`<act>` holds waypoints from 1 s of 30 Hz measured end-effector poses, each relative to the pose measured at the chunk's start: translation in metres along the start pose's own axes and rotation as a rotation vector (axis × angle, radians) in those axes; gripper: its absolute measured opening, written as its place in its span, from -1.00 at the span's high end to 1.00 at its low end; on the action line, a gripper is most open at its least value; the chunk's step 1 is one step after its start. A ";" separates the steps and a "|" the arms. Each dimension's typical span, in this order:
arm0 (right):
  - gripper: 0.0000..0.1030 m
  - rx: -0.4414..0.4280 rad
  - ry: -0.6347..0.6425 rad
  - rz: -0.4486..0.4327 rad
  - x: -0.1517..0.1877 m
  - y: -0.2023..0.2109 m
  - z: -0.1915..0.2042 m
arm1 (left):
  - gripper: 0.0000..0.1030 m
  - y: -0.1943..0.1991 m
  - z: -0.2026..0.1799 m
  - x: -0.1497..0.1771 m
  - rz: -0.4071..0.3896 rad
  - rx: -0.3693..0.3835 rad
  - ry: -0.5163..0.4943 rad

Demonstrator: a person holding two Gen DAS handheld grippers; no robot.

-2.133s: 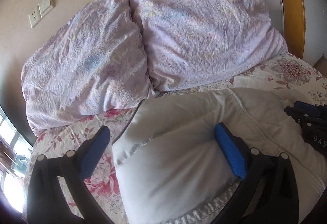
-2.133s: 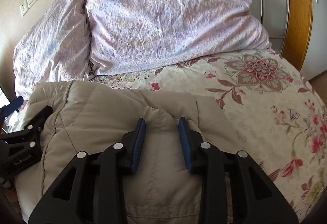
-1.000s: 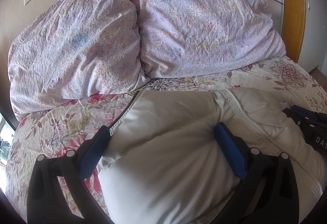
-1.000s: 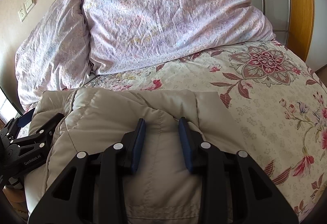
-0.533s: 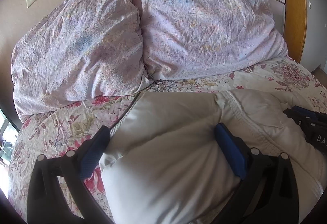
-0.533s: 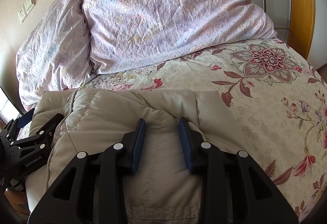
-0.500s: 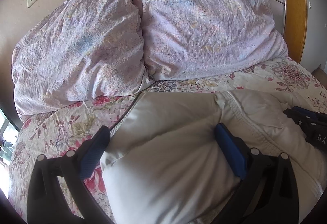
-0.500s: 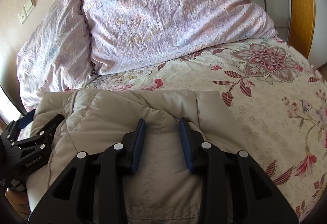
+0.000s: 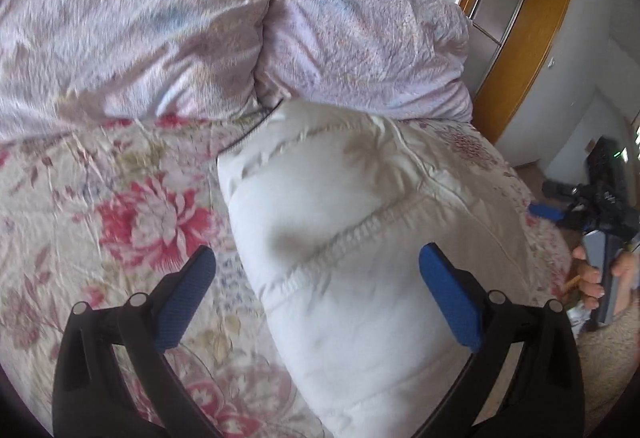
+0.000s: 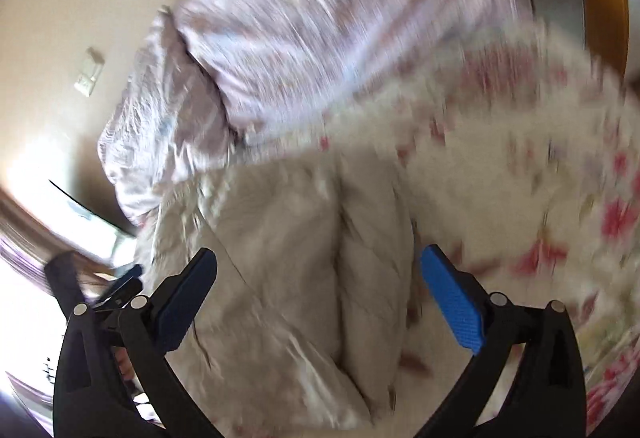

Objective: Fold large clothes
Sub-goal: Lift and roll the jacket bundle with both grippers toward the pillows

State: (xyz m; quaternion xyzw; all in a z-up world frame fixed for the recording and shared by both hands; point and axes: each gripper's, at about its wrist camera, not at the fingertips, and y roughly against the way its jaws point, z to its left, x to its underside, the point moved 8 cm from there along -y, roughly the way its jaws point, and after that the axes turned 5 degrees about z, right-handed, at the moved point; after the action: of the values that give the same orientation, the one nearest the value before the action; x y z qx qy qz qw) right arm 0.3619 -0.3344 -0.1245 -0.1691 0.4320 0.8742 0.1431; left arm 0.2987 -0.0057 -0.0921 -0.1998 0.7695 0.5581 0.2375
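Observation:
A cream quilted puffy jacket [image 9: 340, 218] lies folded in a thick bundle on the floral bedsheet [image 9: 120, 222]. My left gripper [image 9: 316, 278] hovers over its near end with jaws wide open; one pad is above the sheet and the other above the jacket, and neither presses on it. In the blurred right wrist view the jacket [image 10: 288, 258] lies under my right gripper [image 10: 318, 270]. Its jaws are opening wide and the pads stand clear of the cloth. The right gripper [image 9: 600, 206] also shows at the far right edge of the left wrist view, with a hand [image 9: 592, 278] on it.
Two lilac pillows [image 9: 160, 18] [image 9: 360, 30] lean against the wall at the head of the bed, just beyond the jacket. A wooden-framed door [image 9: 532, 38] stands at the right. The bed drops off on the right. A wall socket [image 10: 90, 72] is at upper left.
The right gripper's jaws went from narrow on a jacket fold to wide, letting it go. Both grippers pulled back and rolled, and the jacket now rests on the bed, near the pillows.

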 end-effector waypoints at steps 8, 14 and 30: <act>-0.97 -0.179 -0.173 0.260 0.028 -0.046 -0.029 | -0.96 -0.019 0.009 0.018 0.086 0.171 0.153; -0.97 -0.183 -0.117 0.318 0.029 -0.060 -0.019 | -0.96 -0.024 0.009 0.022 0.093 0.223 0.185; -0.97 -0.250 0.055 0.406 0.047 -0.079 0.033 | -0.97 -0.029 0.012 0.033 0.128 0.341 0.225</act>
State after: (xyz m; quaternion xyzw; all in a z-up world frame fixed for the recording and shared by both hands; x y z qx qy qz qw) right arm 0.3456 -0.2566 -0.1812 -0.1187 0.3491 0.9269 -0.0693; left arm 0.2900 -0.0046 -0.1369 -0.1687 0.8856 0.4078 0.1446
